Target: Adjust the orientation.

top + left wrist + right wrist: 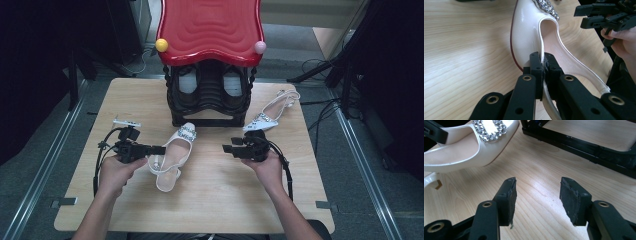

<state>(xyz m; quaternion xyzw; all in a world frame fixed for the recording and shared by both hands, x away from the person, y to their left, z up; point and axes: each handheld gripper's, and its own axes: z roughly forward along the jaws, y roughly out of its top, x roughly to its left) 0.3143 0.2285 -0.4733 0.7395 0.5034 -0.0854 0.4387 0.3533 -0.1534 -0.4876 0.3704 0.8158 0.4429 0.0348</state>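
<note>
White glossy slingback shoe with a crystal buckle lies on the wooden worktop, toe toward the black rack, its side rim pinched by the left claw, while the right claw waits spread nearby.

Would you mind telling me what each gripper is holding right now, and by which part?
The left gripper pinches the white shoe by the side rim of its opening. The right gripper is open and holds nothing.
</note>
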